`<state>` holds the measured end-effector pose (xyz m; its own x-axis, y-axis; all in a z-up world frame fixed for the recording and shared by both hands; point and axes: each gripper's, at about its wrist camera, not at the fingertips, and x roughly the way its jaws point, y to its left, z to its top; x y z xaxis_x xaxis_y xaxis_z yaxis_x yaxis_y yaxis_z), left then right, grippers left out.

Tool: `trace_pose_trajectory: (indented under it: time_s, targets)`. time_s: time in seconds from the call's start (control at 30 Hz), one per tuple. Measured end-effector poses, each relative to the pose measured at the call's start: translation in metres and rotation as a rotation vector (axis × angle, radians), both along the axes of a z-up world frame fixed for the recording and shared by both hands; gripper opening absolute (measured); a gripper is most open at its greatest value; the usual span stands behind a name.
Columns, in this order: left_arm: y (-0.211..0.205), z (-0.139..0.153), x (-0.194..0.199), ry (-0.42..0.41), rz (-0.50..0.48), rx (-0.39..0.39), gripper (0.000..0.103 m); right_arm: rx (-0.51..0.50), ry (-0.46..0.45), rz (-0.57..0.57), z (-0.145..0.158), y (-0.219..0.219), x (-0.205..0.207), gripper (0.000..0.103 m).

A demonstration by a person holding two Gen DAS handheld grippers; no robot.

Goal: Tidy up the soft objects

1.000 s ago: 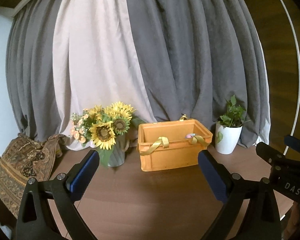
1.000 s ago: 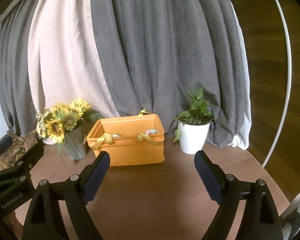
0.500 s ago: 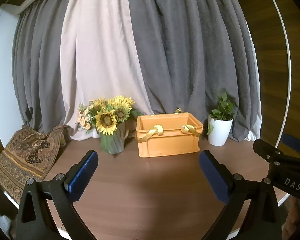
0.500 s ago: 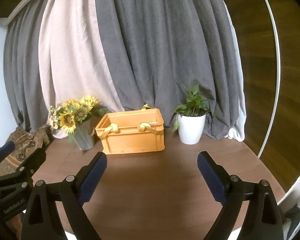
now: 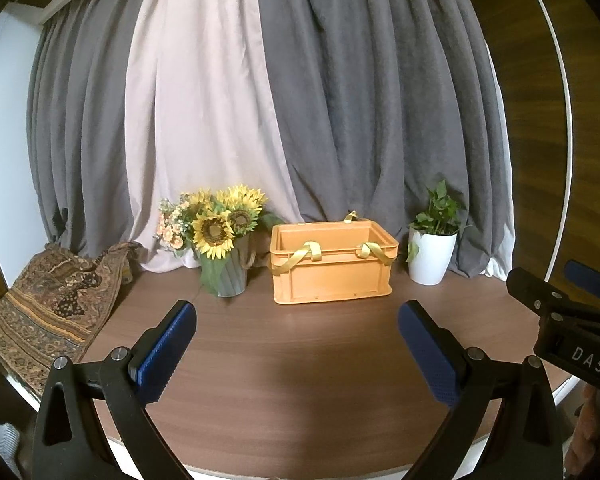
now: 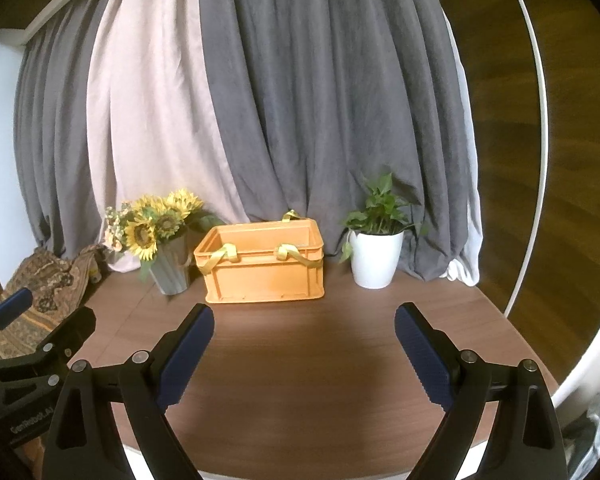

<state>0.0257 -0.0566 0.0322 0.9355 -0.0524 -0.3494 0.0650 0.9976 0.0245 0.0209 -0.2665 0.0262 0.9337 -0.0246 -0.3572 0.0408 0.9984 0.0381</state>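
Orange plastic crate (image 5: pixel 332 264) with yellow ribbon handles (image 5: pixel 300 256) sits at the back of the brown table (image 5: pixel 300 360), between a sunflower vase (image 5: pixel 224 268) and a white potted plant (image 5: pixel 432 256). Left gripper (image 5: pixel 296 340) and right gripper (image 6: pixel 304 340) both hover wide open above bare tabletop, well short of the crate, holding nothing.
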Motion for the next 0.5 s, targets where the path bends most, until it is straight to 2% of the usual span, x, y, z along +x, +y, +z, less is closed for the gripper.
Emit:
trace_pose_trajectory:
  time_s: [0.5]
  targets:
    - [0.0025, 0.0032, -0.0098, -0.005, 0.009, 0.004, 0.103, 0.011, -0.001, 0.009, 0.0002, 0.0019, -0.0097, 0.093]
